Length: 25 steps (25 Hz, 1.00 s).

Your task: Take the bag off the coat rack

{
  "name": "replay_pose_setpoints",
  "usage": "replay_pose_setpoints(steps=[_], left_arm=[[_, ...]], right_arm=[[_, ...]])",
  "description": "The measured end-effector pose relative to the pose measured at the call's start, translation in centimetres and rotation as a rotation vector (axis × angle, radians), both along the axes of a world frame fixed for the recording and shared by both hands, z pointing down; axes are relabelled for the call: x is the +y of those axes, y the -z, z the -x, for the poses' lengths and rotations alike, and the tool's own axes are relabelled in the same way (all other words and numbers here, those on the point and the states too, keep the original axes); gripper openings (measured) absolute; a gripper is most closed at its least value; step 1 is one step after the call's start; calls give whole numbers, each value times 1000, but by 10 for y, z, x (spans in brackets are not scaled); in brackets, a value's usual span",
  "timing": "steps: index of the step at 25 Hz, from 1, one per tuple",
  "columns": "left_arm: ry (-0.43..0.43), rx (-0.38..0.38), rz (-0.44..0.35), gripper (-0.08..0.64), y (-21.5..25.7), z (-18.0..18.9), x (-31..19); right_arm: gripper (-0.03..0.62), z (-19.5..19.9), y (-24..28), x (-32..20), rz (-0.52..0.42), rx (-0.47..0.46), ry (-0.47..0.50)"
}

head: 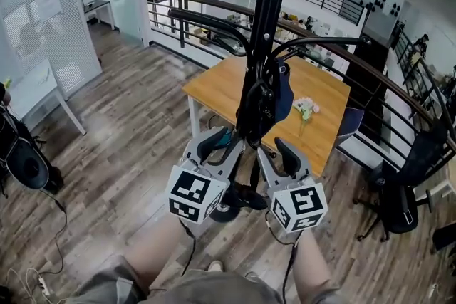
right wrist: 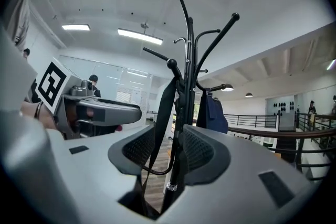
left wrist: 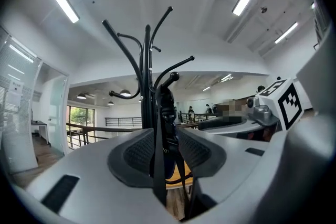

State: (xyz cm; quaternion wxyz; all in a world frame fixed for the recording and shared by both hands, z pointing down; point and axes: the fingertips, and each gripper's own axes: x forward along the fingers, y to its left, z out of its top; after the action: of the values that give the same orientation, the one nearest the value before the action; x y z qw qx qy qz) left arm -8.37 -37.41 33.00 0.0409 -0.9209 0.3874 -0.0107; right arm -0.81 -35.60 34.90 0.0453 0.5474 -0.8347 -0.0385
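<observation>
Head view: a black coat rack (head: pixel 265 3) is seen standing on the wooden floor (head: pixel 128 153), in front of the near corner of a bench (head: pixel 228 85). A black bag (head: pixel 258 107) is hung against the rack's pole, below the hooks, and a dark blue cloth (head: pixel 283 97) is hung just beside it. Both tools are raised to the bag's lower end, the left tool (head: pixel 226 141) at its left and the right tool (head: pixel 274 147) at its right. In the left gripper view the jaws are closed narrow on a black strap (left wrist: pixel 159 165), which is run straight down between the pads. In the right gripper view the jaws are likewise narrow, and a strap loop (right wrist: pixel 164 113) is held between them.
</observation>
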Motion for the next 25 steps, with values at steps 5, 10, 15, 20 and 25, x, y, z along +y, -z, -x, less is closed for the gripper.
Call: replay_pose_setpoints(steps=[5, 10, 15, 20, 25], left_arm=[[-18, 23, 47, 158, -15, -13, -26], [7, 5, 92, 158, -38, -24, -52], [22, 8, 149, 166, -59, -20, -70], [68, 37, 155, 109, -62, -18, -76], [74, 5, 144, 20, -61, -23, -74]], right_arm=[[170, 4, -19, -29, 53, 31, 20], [173, 3, -39, -57, 102, 48, 22], [173, 6, -49, -76, 143, 67, 33], [124, -5, -54, -92, 116, 41, -3], [52, -5, -52, -93, 106, -5, 53]])
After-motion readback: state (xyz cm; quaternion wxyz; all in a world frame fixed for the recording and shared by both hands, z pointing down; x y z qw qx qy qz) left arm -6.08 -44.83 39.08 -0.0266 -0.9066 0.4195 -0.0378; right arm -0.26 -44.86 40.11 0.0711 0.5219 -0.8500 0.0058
